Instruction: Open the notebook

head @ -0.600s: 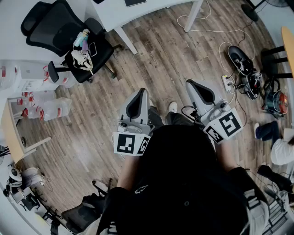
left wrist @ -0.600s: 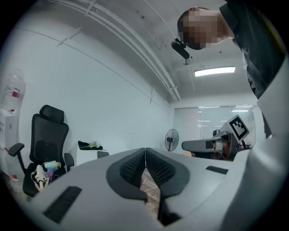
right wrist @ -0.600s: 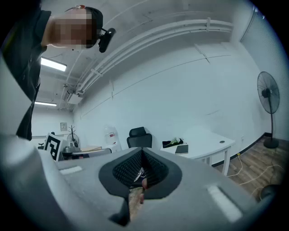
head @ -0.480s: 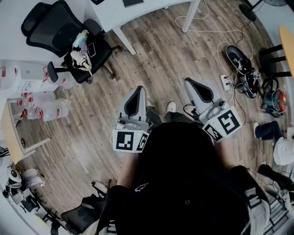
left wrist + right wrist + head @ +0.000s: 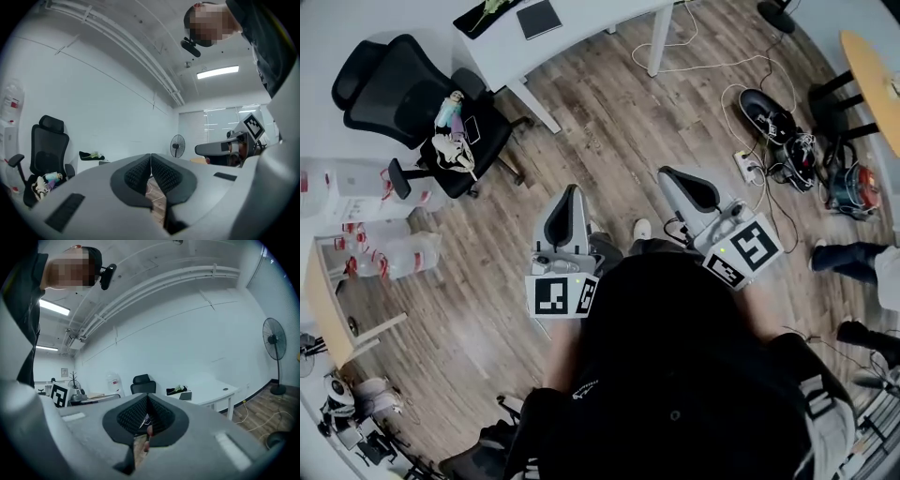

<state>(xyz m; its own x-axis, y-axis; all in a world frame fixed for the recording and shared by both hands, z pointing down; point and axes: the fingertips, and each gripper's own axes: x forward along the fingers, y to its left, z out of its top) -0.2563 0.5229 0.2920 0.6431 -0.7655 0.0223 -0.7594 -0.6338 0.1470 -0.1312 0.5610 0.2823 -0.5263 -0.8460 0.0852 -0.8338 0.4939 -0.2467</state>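
Notebook (image 5: pixel 539 19) lies closed, flat, skewed on desk (image 5: pixel 591 23), well apart from left claw (image 5: pixel 569 192) and right claw (image 5: pixel 668 175), both pressed together.

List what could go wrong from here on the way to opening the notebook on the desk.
1. The notebook lies far off on the white desk; loose cables and a power strip on the floor could trip the person walking there.
2. The left gripper and right gripper are both shut; unless opened, they may only push the cover.
3. A dark tray beside the notebook could get knocked.
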